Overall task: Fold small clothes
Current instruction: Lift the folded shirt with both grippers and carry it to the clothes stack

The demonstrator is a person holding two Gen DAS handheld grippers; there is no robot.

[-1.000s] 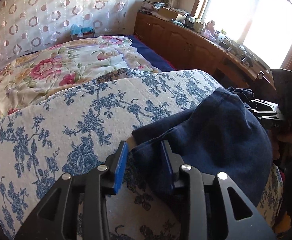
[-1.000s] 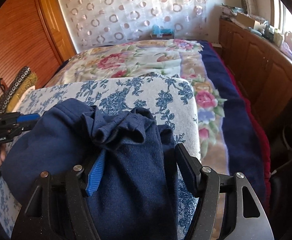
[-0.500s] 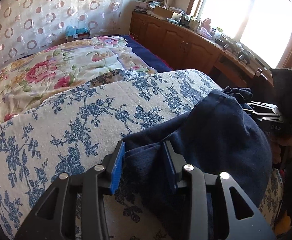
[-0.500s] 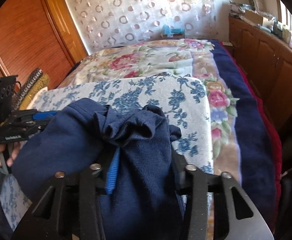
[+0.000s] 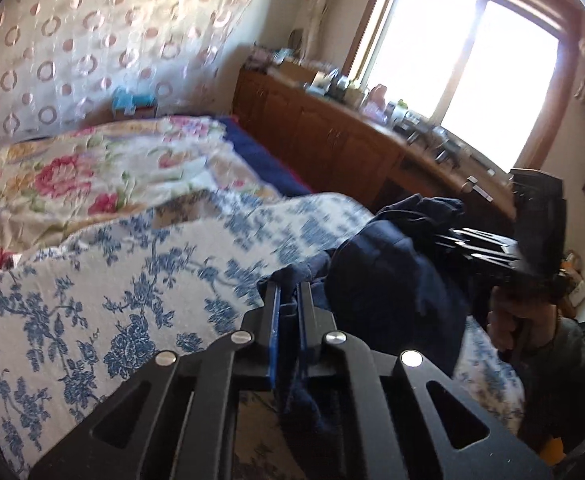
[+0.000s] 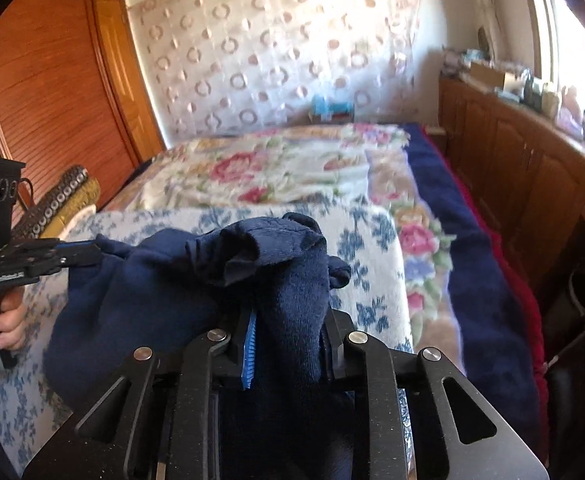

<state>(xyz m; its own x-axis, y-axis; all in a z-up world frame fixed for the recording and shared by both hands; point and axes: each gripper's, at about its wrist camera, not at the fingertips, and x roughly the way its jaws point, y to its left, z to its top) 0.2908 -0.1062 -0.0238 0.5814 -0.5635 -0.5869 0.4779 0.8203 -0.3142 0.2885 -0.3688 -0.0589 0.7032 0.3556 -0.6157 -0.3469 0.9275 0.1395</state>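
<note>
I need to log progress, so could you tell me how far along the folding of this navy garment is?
Done: both ends of the navy garment are gripped. The left gripper has just closed its jaws on a thin edge, the right gripper on a thick bunch. In hand: it hangs bunched between them over the blue-flowered cover. Left: no neat fold shows yet; folding and laying it down remain.

a lived-in bedroom at home: a bed [image 6: 276, 176] under a pink-flowered quilt, a blue-flowered cover [image 5: 92, 300] at its near edge, a ring-patterned curtain [image 6: 276, 52] behind, a wooden wardrobe [image 6: 52, 88], and a low wooden cabinet [image 5: 332, 144] crowded with bottles beneath a bright window [image 5: 472, 80].
</note>
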